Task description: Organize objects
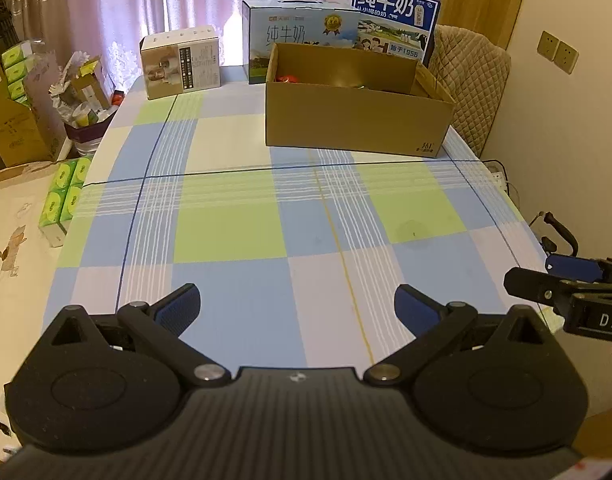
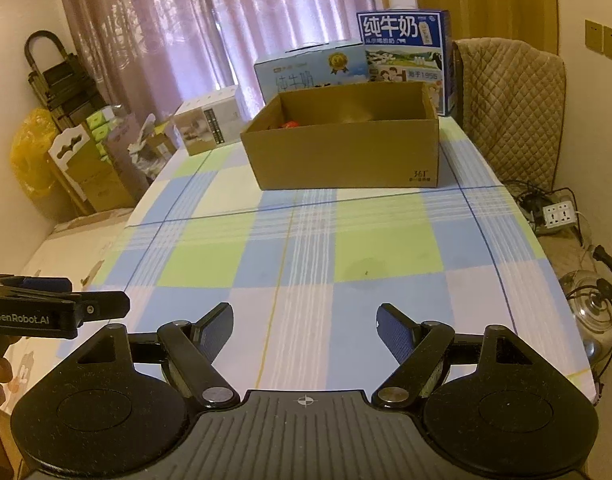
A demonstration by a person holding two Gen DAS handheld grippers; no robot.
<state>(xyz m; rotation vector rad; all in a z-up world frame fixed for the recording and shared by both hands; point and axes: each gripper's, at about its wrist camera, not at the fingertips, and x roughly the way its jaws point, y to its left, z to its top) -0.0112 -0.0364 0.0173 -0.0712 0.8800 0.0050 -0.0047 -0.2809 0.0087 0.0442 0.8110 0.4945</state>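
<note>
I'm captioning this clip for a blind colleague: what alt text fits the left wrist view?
The open left gripper hovers empty over a checked tablecloth, facing an open cardboard box at the table's far end. Two milk cartons and a small white box stand behind it; the right gripper enters from the right.

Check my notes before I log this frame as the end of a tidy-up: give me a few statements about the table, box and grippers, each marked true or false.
1. The left gripper is open and holds nothing. True.
2. The right gripper is shut on a red object. False: it is open and empty.
3. The cardboard box is closed with its flaps down. False: its top is open, and a red item shows inside.
4. Two blue milk cartons stand behind the cardboard box. True.
5. The checked tablecloth between grippers and box is covered with loose objects. False: none lie there.
</note>
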